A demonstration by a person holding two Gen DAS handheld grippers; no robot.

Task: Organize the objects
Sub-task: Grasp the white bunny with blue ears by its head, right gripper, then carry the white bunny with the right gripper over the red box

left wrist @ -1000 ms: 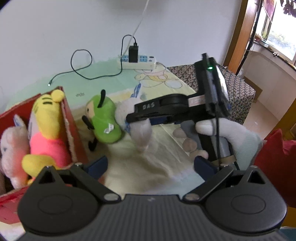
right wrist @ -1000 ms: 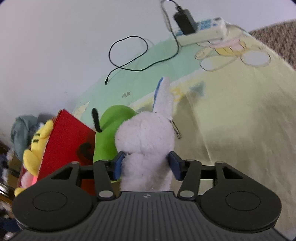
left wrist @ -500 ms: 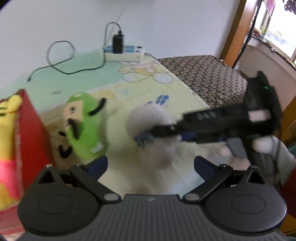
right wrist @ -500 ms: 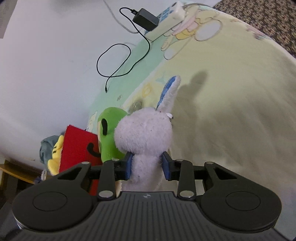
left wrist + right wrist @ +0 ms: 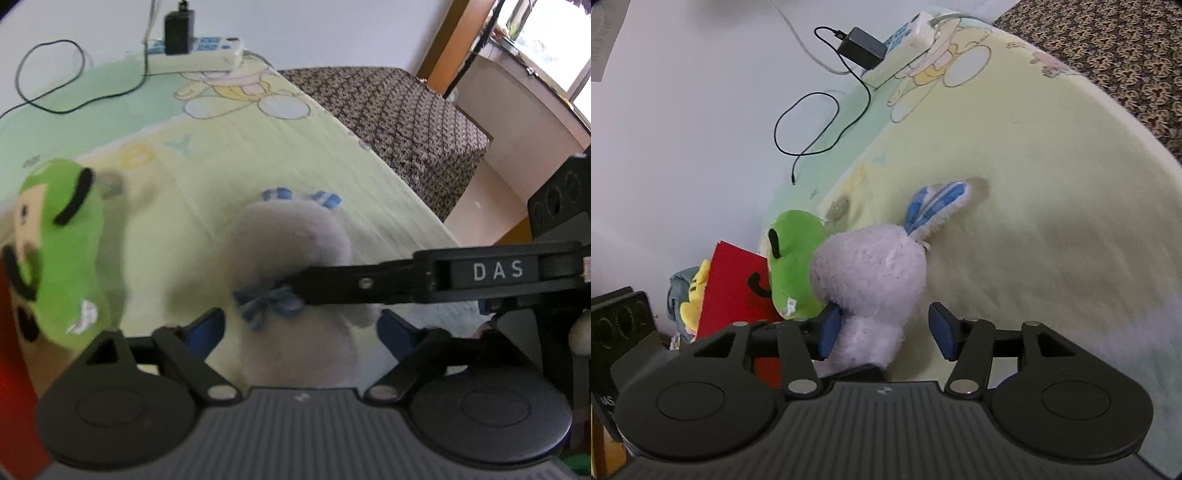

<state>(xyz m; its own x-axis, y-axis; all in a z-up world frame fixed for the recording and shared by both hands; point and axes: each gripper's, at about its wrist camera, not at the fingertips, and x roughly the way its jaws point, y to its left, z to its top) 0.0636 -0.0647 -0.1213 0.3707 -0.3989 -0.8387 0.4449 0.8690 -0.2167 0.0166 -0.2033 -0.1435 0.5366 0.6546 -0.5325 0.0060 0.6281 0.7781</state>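
A white plush rabbit (image 5: 291, 243) with blue-lined ears (image 5: 938, 201) stands on the yellow-green sheet. It sits between the open fingers of my left gripper (image 5: 301, 328). My right gripper (image 5: 884, 330) is open around the rabbit's (image 5: 868, 266) lower body, the left pad touching it and the right pad apart from it. The right gripper's arm (image 5: 424, 280) reaches in from the right in the left wrist view. A green plush (image 5: 61, 251) stands left of the rabbit, also seen in the right wrist view (image 5: 794, 266).
A red box (image 5: 735, 288) with a yellow plush (image 5: 696, 295) in it stands left of the green plush. A white power strip (image 5: 195, 55) with a black charger (image 5: 862, 48) and a black cable (image 5: 812, 125) lies at the far edge. A dark patterned cover (image 5: 402, 118) lies to the right.
My right gripper, shut on the rabbit half a second ago, has opened its jaws. My left gripper has moved in so that the rabbit is now between its fingers.
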